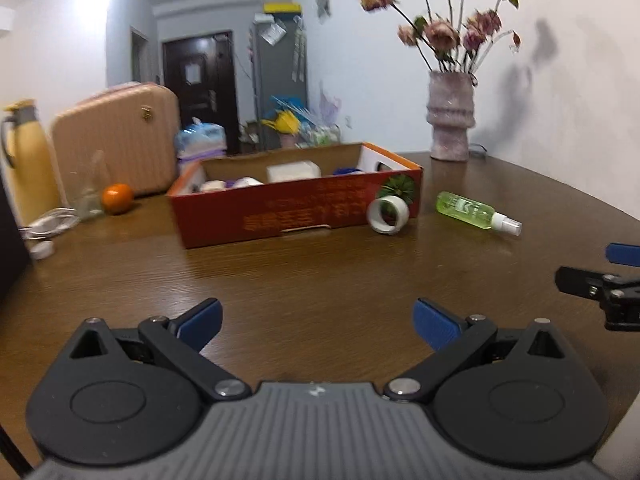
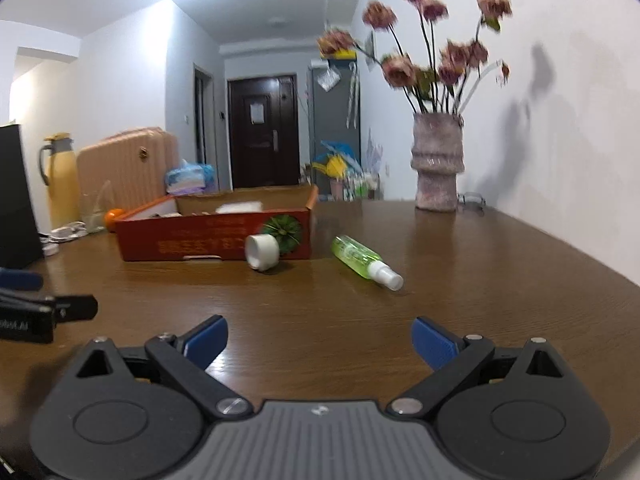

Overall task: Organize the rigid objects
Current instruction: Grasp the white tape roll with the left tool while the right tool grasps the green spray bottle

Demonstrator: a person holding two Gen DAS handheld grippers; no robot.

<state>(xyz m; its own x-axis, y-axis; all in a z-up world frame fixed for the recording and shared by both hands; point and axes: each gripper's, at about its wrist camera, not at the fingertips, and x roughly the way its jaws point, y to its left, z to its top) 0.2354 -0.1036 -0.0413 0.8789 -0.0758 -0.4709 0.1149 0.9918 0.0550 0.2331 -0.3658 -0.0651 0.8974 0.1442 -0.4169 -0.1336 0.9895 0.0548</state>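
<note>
The red box (image 1: pixel 256 216) wall hides most of what lies inside; only pale tops show. The flowers (image 2: pixel 420 60) are blurred. The right tongs (image 1: pixel 608 276) are cut off by the left view's right edge, the left tongs (image 2: pixel 36 304) by the right view's left edge.

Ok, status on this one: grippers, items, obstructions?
Left gripper open, right gripper open, both empty. Tape roll and spray bottle lying outside the box. Nothing in the way.

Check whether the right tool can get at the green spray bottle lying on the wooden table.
Probably yes: the right tool is open, and only bare wooden table lies between it and the green spray bottle.
</note>
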